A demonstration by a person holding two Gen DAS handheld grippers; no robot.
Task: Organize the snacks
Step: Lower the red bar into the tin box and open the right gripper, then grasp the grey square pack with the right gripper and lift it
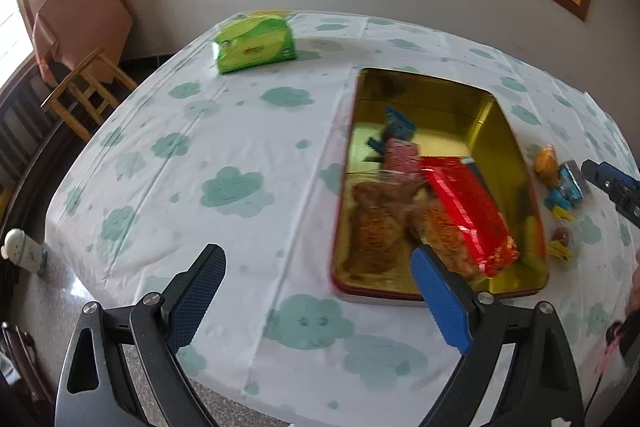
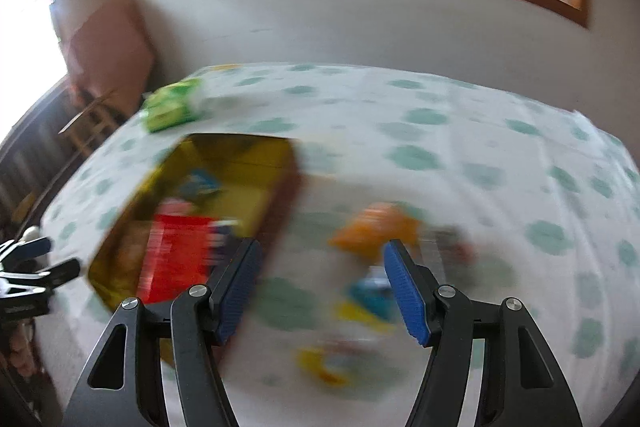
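A gold tin box with a red rim lies on the table and holds a red packet, clear bags of brown snacks, a pink packet and a blue one. Loose snacks lie right of it: an orange one, a blue one, small yellow ones. My left gripper is open and empty above the table, near the tin's front left corner. My right gripper is open and empty above the blurred orange snack and blue snack, right of the tin.
A green tissue pack lies at the table's far left. The table has a white cloth with green clouds. A wooden chair stands left of the table. The right gripper's tip shows at the right edge.
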